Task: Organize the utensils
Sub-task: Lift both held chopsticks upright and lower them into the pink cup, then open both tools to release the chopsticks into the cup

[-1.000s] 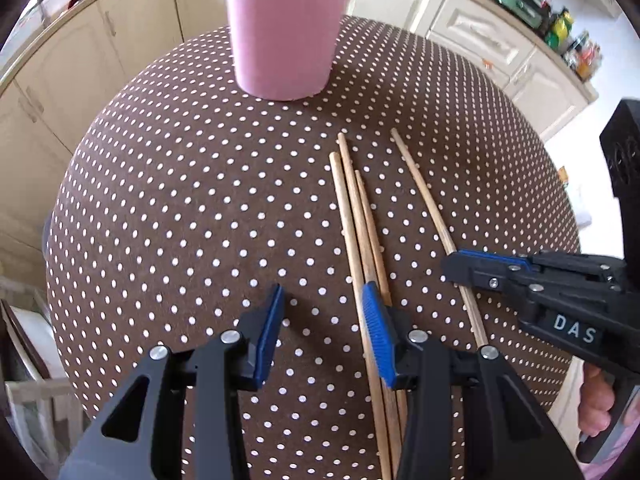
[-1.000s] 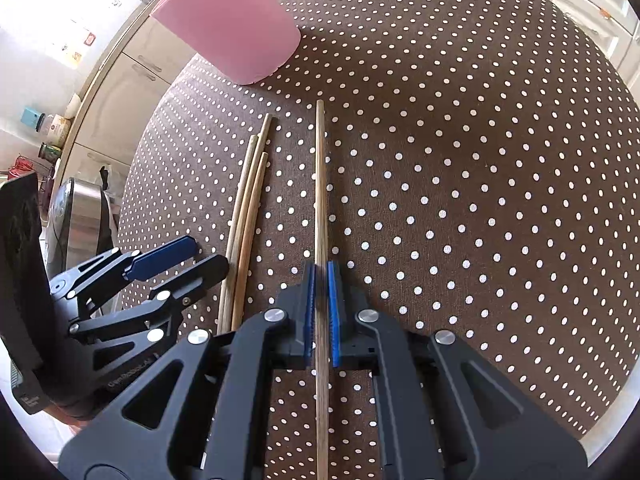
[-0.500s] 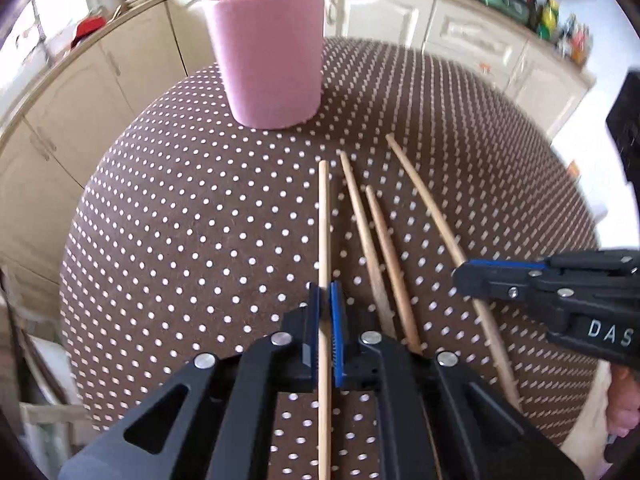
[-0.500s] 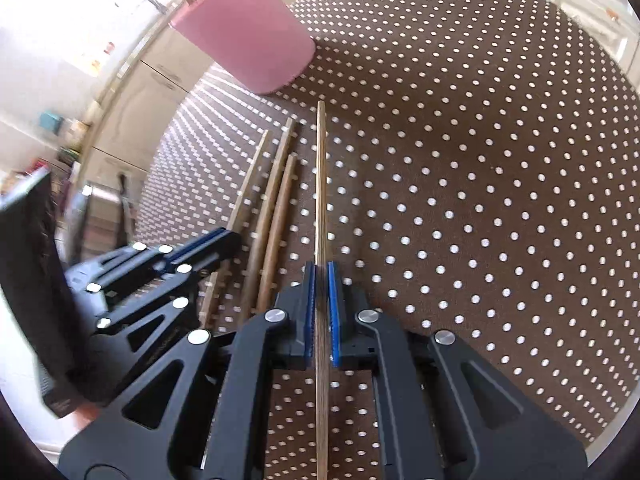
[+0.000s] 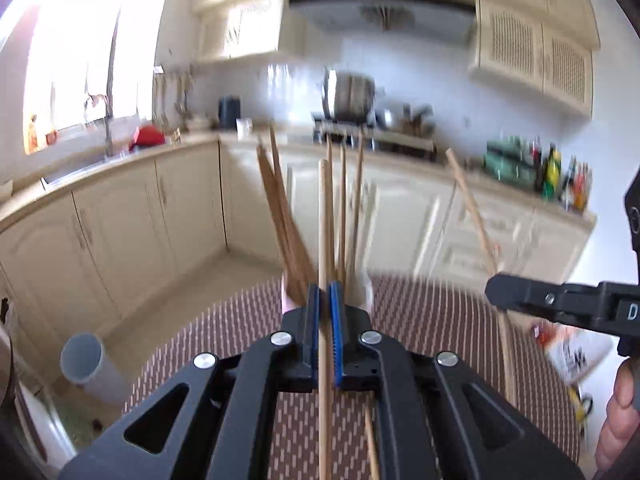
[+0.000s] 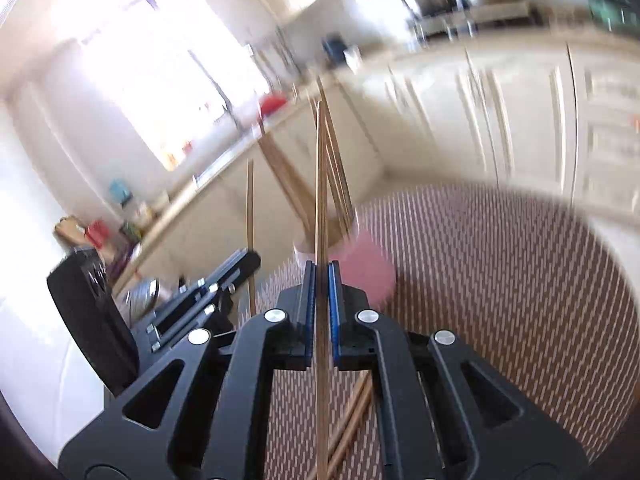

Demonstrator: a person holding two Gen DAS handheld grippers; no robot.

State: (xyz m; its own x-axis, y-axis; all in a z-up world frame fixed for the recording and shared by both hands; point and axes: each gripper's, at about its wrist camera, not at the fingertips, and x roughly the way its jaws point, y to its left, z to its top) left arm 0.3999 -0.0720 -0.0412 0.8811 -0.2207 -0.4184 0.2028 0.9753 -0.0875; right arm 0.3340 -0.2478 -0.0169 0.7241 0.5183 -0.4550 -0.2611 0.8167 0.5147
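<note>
Both fisheye cams sit just behind their own claw, facing fwd & slightly down over the dotted bench [image 5: 440,320] toward the kitchen cabinets. Shared: the pink cup [image 6: 366,268], bench, & each view catches the other claw at its edge.

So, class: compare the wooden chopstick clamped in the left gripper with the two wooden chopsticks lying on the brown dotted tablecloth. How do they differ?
The wooden chopstick in the left gripper is lifted and tilted upward; the two loose chopsticks lie flat on the brown dotted tablecloth. The left gripper pinches the first between blue pads; nothing holds the loose pair. All are plain, slender wooden sticks.
</note>
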